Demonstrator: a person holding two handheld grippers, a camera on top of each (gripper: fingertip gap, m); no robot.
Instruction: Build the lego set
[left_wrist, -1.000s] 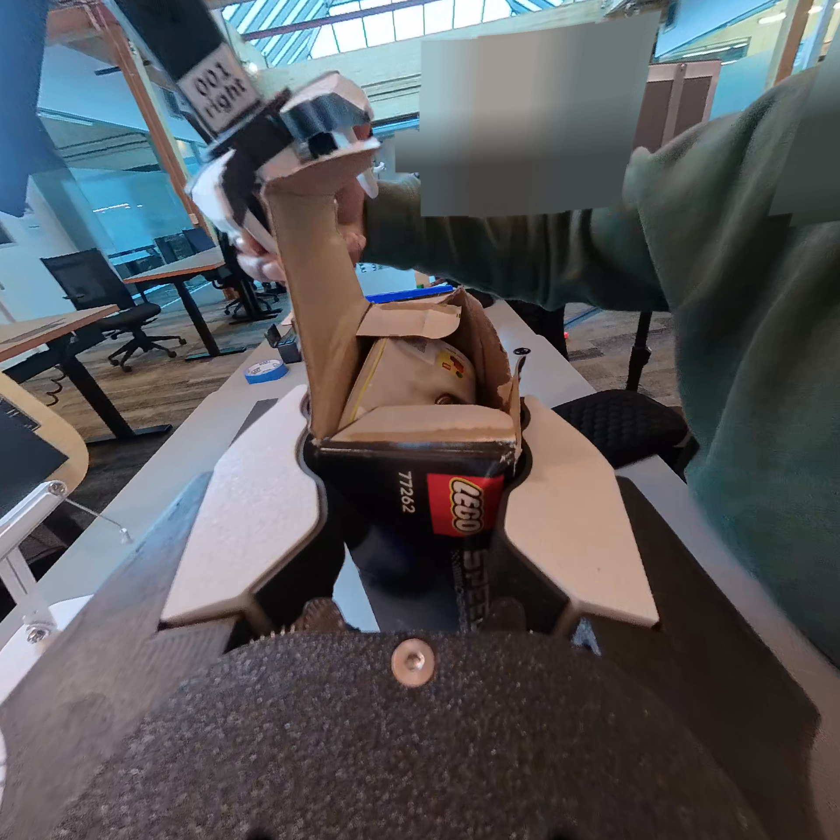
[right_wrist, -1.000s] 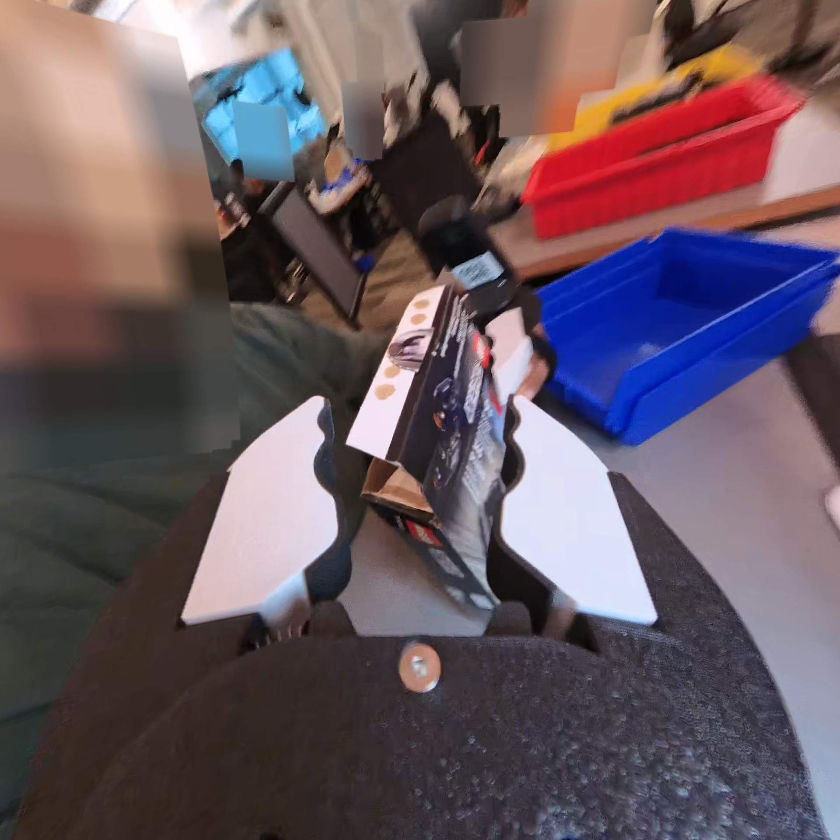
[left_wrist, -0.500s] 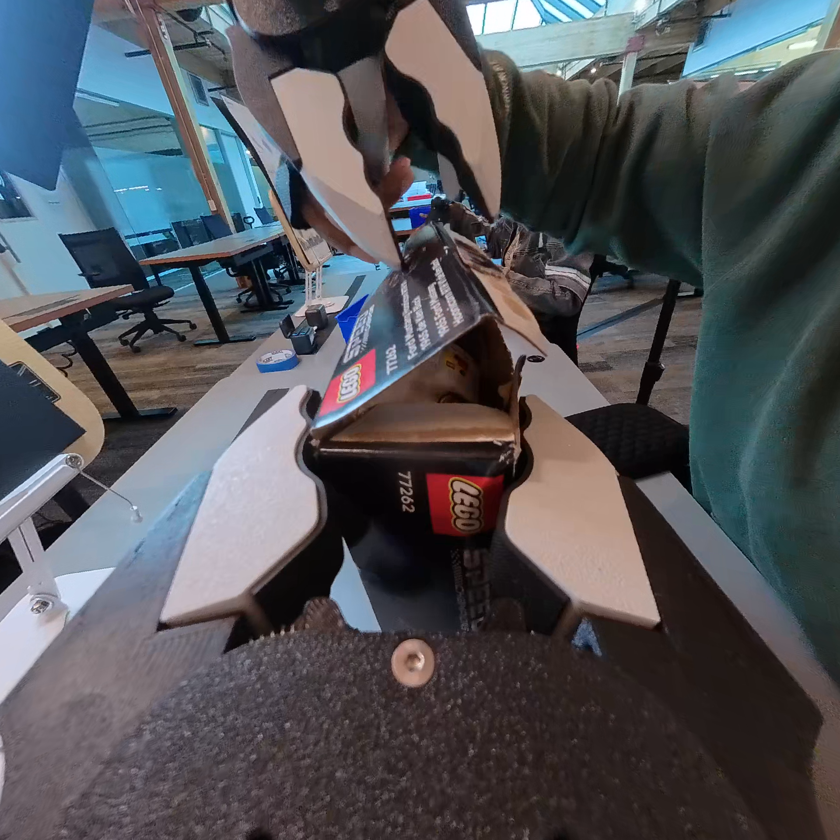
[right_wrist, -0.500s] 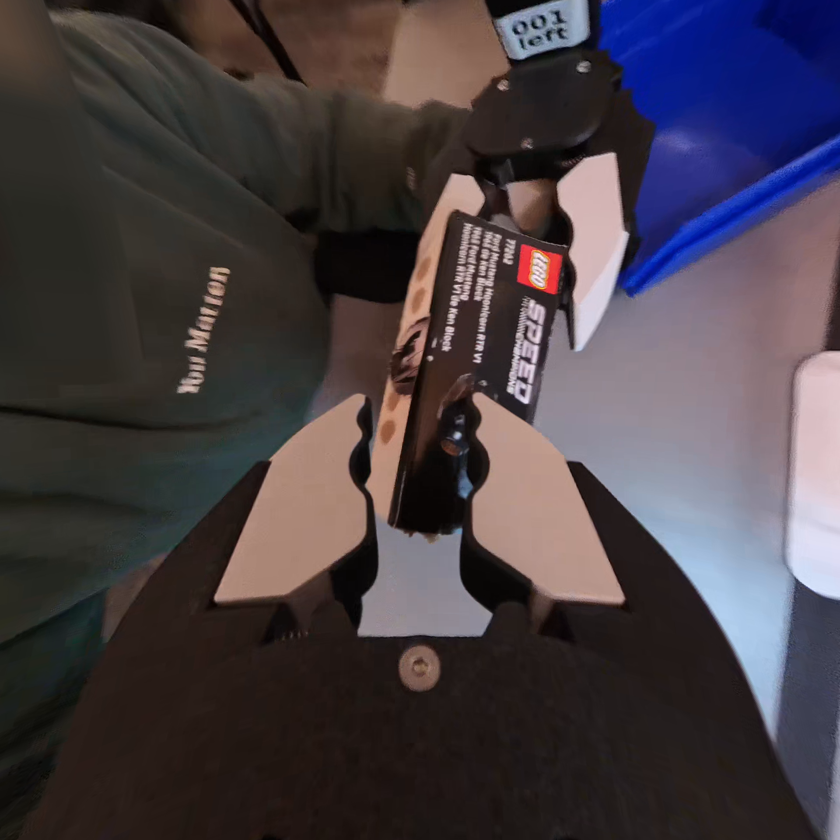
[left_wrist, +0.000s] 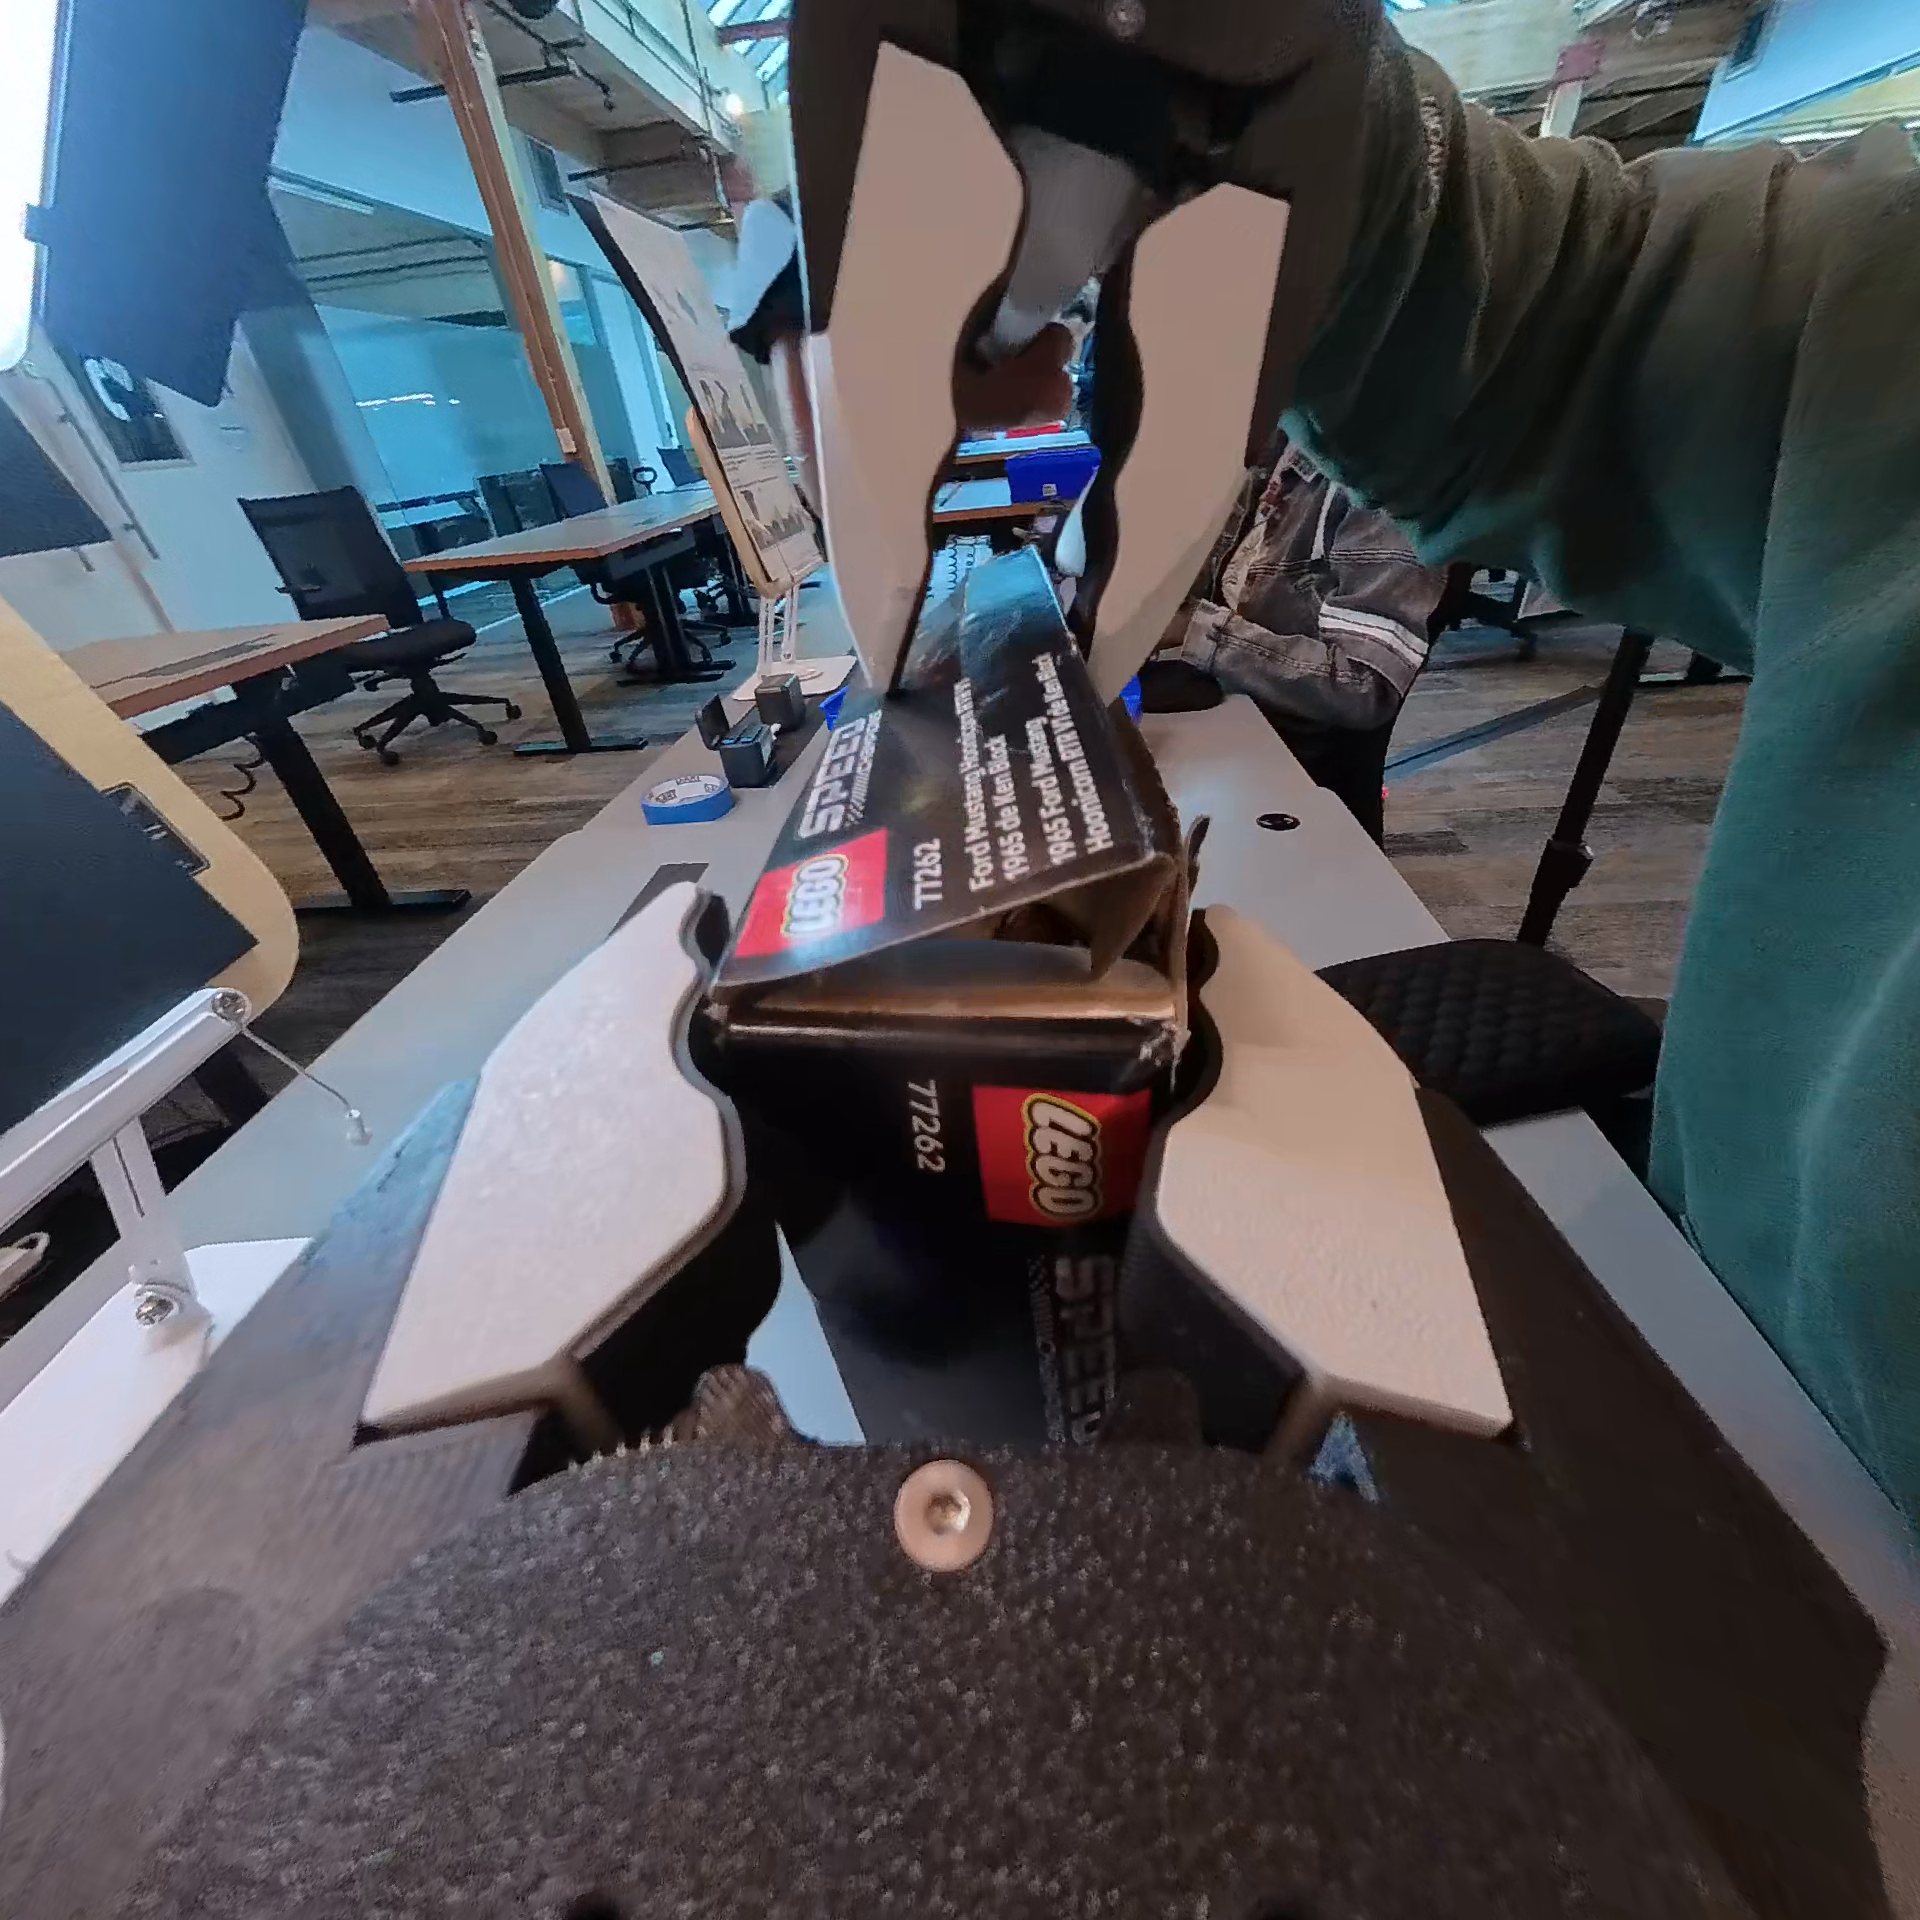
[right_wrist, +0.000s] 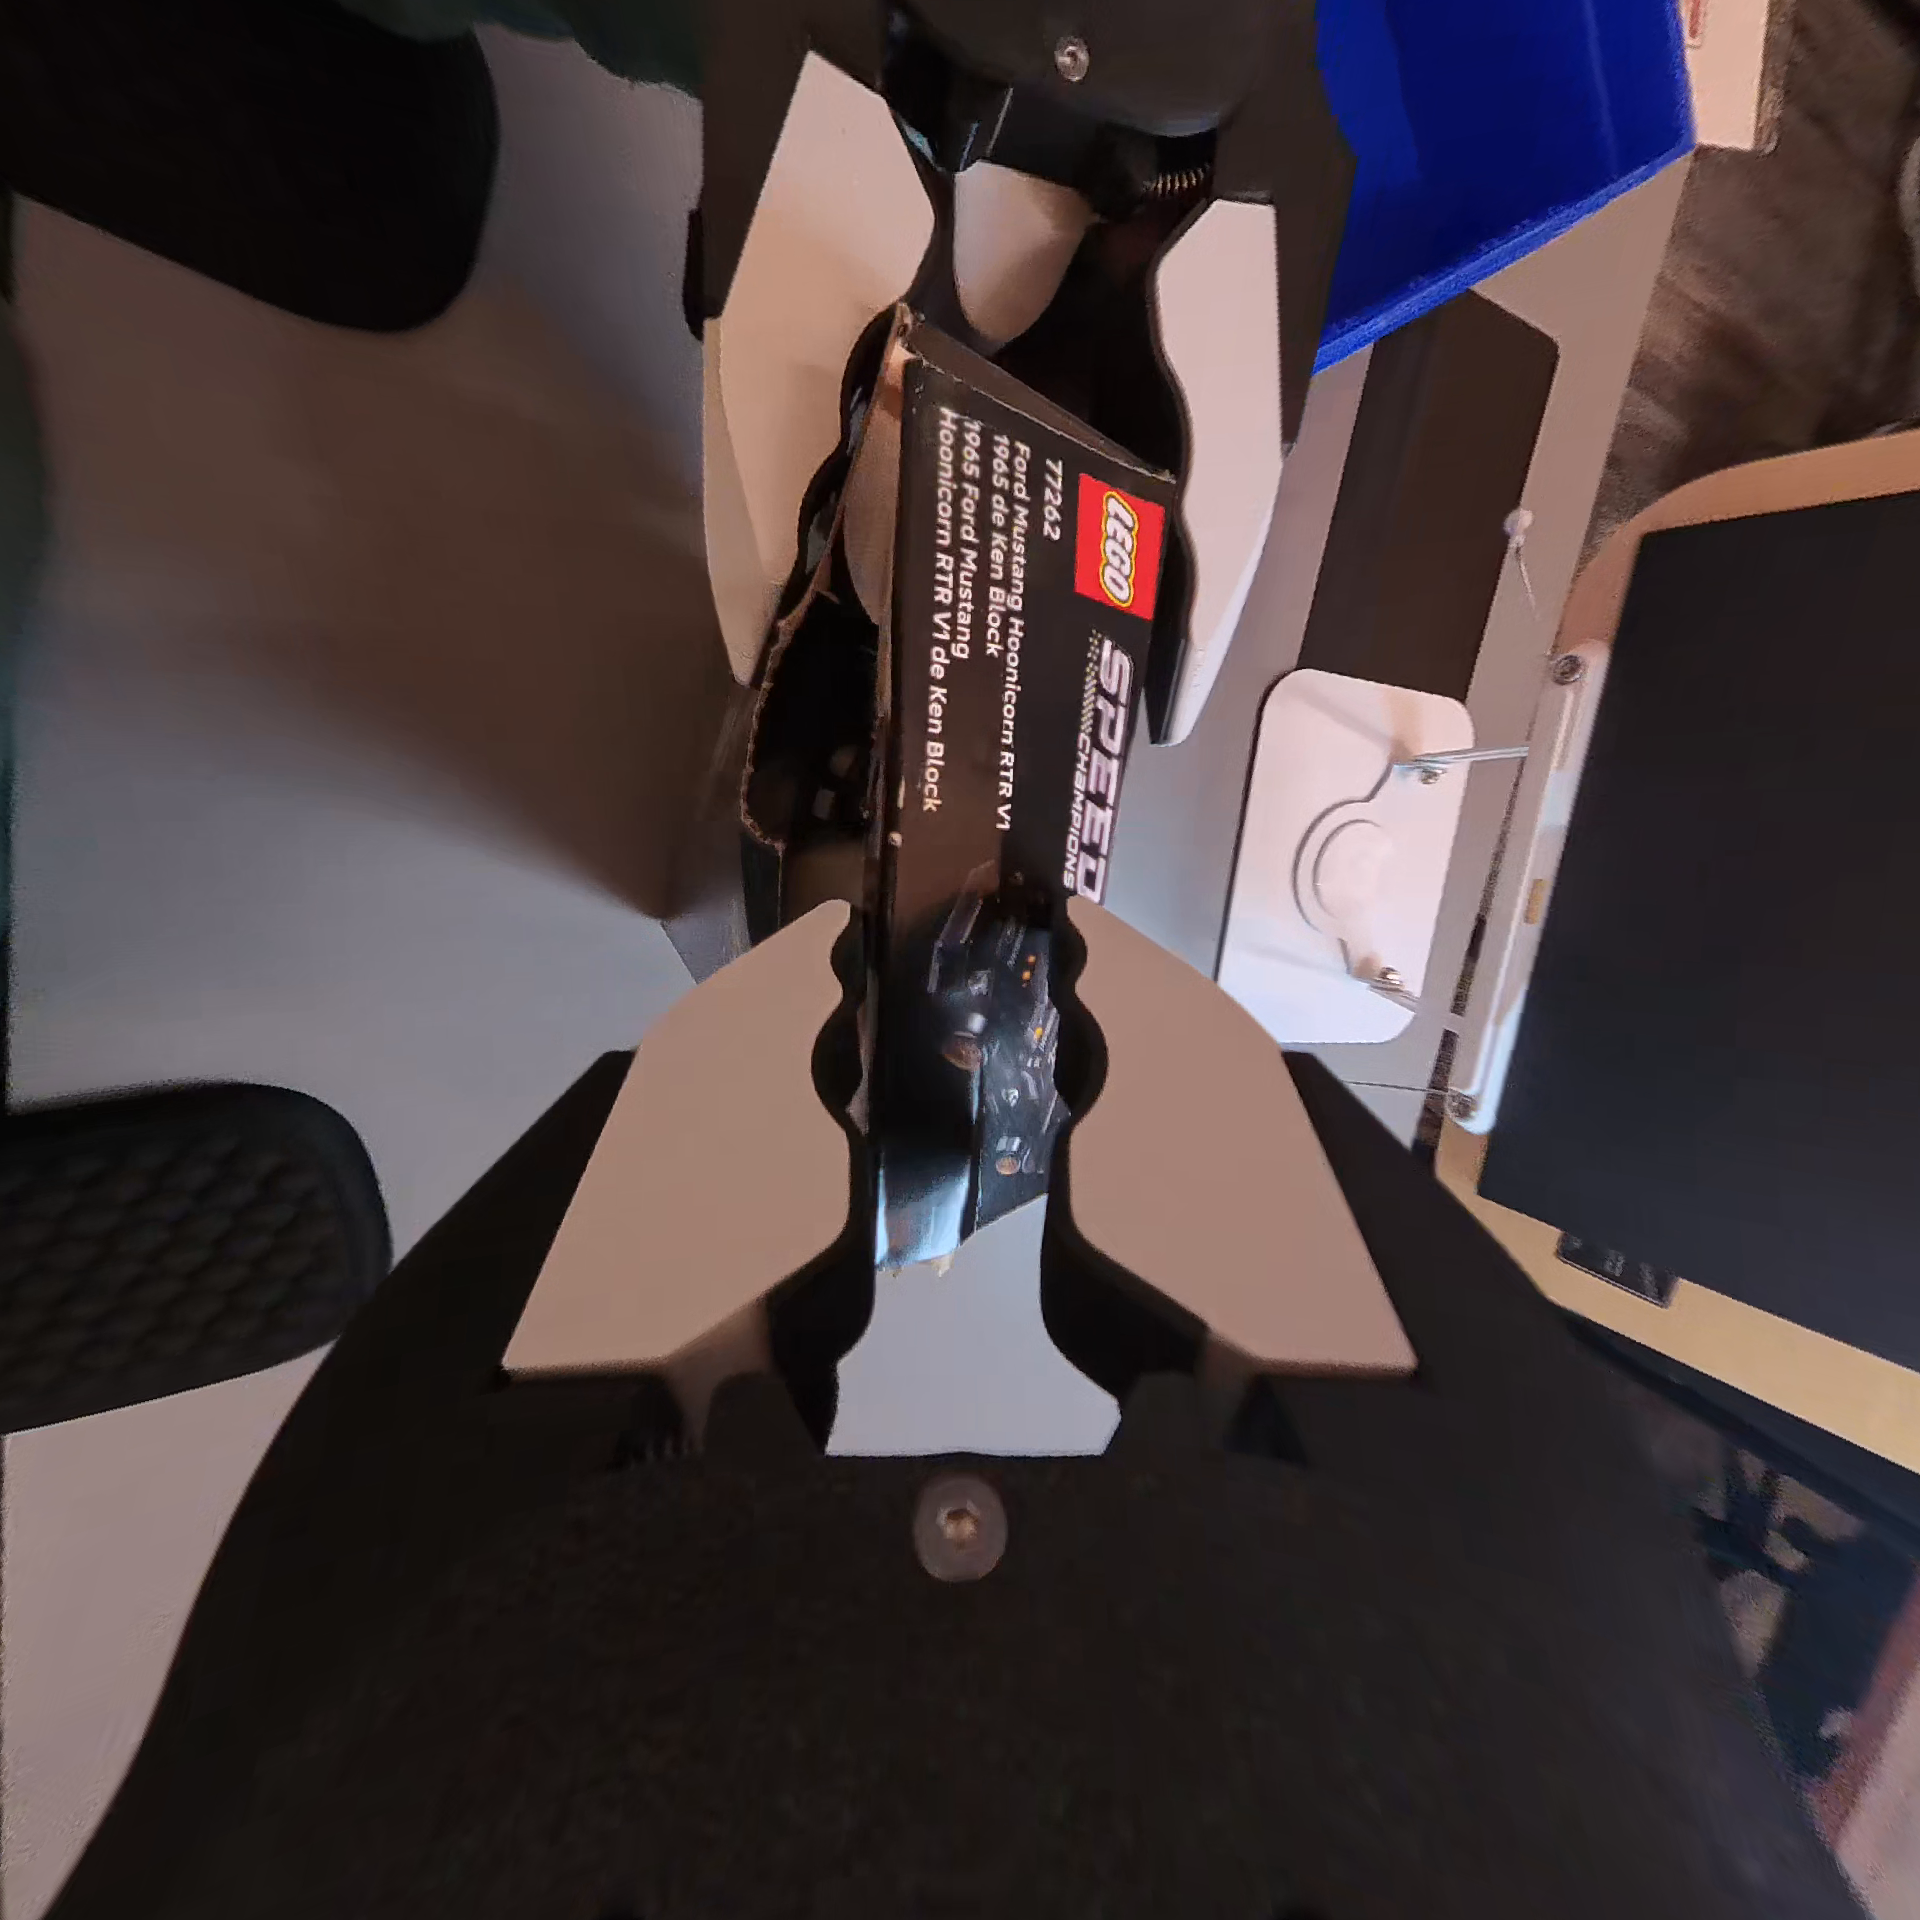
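A black lego box (left_wrist: 925, 1132) stands upright between the fingers of my left gripper (left_wrist: 956, 914), which is shut on it above the grey table (left_wrist: 1299, 873). The box's long top flap (left_wrist: 966, 810) is folded down over the opening and hides most of the inside. My right gripper (left_wrist: 1008, 665) comes down from above and is shut on the flap's far end. In the right wrist view the flap (right_wrist: 997, 665) runs between my right gripper (right_wrist: 961, 935) fingers, with the left gripper (right_wrist: 961, 707) holding the box beyond it.
A blue bin (right_wrist: 1507, 156) sits on the table behind the left gripper. A white stand base (right_wrist: 1351, 831) and a dark screen (right_wrist: 1714, 831) are to the right. A blue tape roll (left_wrist: 686, 800) lies farther along the table. A black chair (left_wrist: 1486, 1029) and a green sleeve (left_wrist: 1662, 364) are at the right. The grippers' ends are close to 5 cm from one another.
My right gripper has swung the flap from upright over and down onto the box opening. The bag inside the box is now covered. The left gripper has kept still.
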